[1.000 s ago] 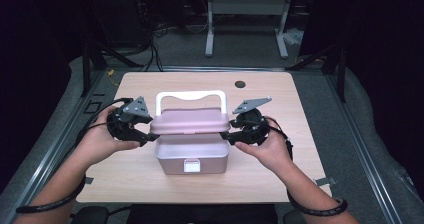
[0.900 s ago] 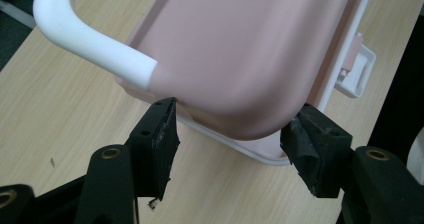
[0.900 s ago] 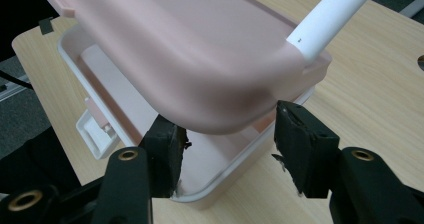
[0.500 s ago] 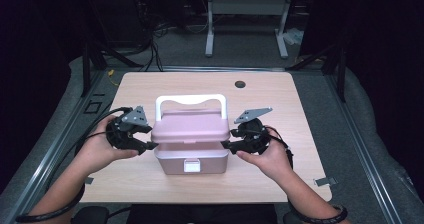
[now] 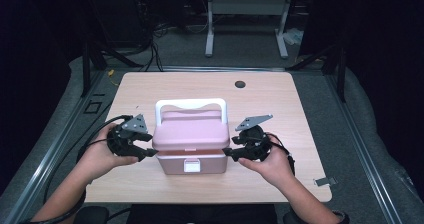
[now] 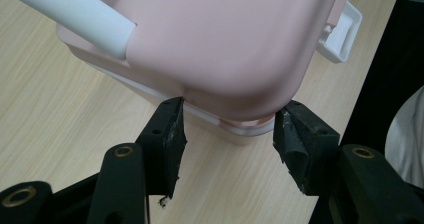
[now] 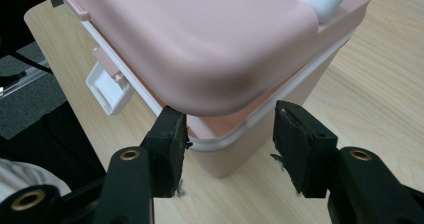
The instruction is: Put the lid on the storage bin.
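1. A pink box (image 5: 190,144) is seen near the middle of the counter (image 5: 280,99), toward the near edge.
2. It is made of hard, smooth plastic, so it can be judged stiff, light, and a bit slippery.
3. A rounded pink lid (image 6: 220,39) sits on top, and a white handle (image 5: 190,105) stands up at the far side.
4. A small white latch (image 5: 191,166) is seen on the near front. It looks flipped open in the right gripper view.
5. The left gripper (image 5: 146,151) is held at the left side of the box, and the right gripper (image 5: 229,153) at the right side.
6. The lid's corner is seen between each gripper's jaws, right at its lower rim.
7. The left gripper's jaws have just been closing a little. Both grippers are spread wide, and nothing is squeezed yet.
8. The lid is best taken under its rim on both sides at once, so it does not slip or tip.
9. A gentle hold should be used, since thin plastic can bend.
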Demonstrator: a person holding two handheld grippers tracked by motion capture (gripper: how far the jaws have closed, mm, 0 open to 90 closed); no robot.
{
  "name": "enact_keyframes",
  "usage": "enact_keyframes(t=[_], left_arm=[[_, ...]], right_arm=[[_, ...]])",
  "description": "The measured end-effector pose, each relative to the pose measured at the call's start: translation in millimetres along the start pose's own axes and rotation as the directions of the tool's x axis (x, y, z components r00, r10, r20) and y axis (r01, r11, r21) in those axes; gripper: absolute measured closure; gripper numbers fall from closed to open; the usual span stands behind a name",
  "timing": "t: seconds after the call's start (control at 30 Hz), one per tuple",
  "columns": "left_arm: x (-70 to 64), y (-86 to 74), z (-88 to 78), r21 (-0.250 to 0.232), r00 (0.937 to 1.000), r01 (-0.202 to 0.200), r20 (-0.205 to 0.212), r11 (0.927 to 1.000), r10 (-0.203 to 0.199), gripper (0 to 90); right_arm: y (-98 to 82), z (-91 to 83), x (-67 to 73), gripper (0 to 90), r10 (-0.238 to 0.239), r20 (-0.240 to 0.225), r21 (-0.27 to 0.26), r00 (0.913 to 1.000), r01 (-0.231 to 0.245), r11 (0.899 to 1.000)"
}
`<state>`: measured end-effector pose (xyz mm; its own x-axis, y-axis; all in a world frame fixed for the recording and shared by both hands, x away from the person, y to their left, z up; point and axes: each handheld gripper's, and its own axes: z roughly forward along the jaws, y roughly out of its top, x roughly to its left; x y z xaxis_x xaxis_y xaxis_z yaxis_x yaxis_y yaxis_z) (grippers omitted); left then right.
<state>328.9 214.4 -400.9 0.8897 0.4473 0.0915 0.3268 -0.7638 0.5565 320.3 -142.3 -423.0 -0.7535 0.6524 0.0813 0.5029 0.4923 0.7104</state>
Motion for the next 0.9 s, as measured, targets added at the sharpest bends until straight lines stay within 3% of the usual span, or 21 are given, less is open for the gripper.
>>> enact_keyframes(t=[0.13, 0.43, 0.9], left_arm=[[-1.1, -2.4, 1.9, 0.01, 0.9999, -0.001, 0.011, 0.9999, 0.001, 46.3], [-2.6, -13.1, -2.1, 0.016, 0.9999, 0.013, -0.007, 0.9998, -0.013, 46.7], [10.5, -36.4, -1.8, 0.014, 0.9959, 0.089, -0.019, 0.9959, -0.089, 47.2]], right_arm=[[-3.8, -2.4, 0.2, 47.6, 0.003, -0.002, 0.012, 1.0, -0.003, 1.0], [-10.0, -8.1, 0.2, 48.3, 0.009, 0.005, 0.016, 0.9999, -0.009, 1.0], [-13.7, -13.4, -14.5, 48.4, 0.055, 0.029, -0.004, 0.998, -0.055, 0.998]])
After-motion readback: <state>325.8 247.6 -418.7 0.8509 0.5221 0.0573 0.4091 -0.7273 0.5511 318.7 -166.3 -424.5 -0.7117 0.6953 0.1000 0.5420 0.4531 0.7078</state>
